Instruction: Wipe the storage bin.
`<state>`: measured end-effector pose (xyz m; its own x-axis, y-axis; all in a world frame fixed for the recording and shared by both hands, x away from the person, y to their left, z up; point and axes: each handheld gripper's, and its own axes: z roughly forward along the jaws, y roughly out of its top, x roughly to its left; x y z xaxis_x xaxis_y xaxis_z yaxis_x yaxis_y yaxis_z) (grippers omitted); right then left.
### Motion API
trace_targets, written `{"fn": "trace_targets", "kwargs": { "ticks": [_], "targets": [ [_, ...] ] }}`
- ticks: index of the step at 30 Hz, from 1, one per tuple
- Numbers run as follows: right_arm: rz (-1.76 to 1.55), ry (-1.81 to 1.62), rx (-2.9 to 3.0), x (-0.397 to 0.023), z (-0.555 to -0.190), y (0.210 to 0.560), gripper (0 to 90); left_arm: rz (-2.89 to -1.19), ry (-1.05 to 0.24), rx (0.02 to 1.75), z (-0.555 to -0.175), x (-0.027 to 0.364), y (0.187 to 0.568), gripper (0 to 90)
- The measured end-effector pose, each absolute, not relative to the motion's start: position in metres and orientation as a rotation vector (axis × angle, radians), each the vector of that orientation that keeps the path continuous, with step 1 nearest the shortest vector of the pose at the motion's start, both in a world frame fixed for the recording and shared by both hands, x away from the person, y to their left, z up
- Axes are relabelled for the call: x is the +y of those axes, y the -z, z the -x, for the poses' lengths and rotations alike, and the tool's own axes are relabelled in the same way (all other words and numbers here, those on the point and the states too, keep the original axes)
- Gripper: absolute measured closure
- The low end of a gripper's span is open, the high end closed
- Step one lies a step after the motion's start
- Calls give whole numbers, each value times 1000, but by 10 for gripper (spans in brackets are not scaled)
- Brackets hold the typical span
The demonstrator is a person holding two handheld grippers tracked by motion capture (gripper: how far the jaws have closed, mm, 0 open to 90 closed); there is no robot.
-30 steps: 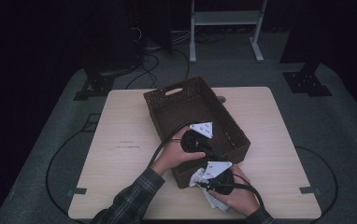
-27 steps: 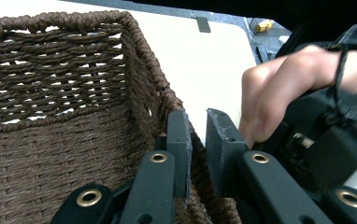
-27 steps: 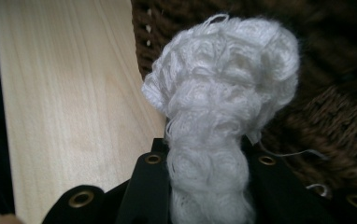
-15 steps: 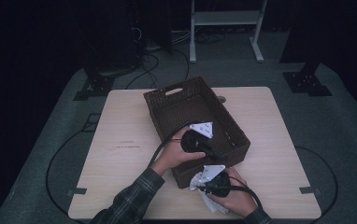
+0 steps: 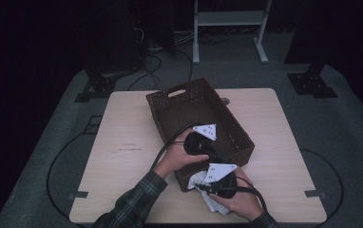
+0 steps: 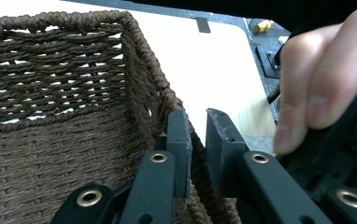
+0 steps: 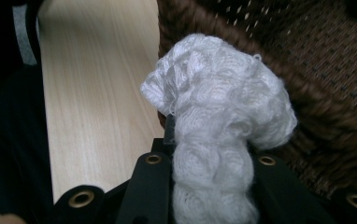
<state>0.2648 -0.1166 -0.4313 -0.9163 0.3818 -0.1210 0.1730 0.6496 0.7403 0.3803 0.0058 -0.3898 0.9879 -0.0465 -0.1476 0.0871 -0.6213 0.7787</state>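
Note:
A brown wicker basket (image 5: 179, 111) stands slanted on the table. My left gripper (image 5: 219, 155) reaches over its near end. In the left gripper view the left gripper (image 6: 199, 128) has its jaws astride the basket wall (image 6: 50, 70) close to a corner, shut on the woven rim. A white knitted cloth (image 5: 213, 204) hangs just outside the basket's near corner, held by my right gripper (image 5: 203, 183). In the right gripper view the cloth (image 7: 214, 93) bulges out between the jaws of the right gripper (image 7: 209, 135), with the basket (image 7: 317, 70) right behind it.
The light wood table (image 5: 122, 156) has bare room to the left and right of the basket. A small round grey thing (image 5: 224, 100) lies by the basket's far right side. Beyond the table, cables and a white frame (image 5: 227, 19) stand on the dark floor.
My right gripper has risen a little with the white cloth and edged toward the basket's corner. The left gripper and the basket have stayed put.

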Motion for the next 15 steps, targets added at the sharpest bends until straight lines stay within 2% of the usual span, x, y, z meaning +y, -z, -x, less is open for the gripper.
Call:
{"fn": "trace_targets", "kwargs": {
  "ticks": [8,15],
  "targets": [
    [-412,-1164,2583,-113,-260,418,761,-2234,192,27,-381,6,390,792],
    [-387,-1158,2596,-102,-260,421,761,-2234,190,28,-380,6,390,792]
  ]
}}
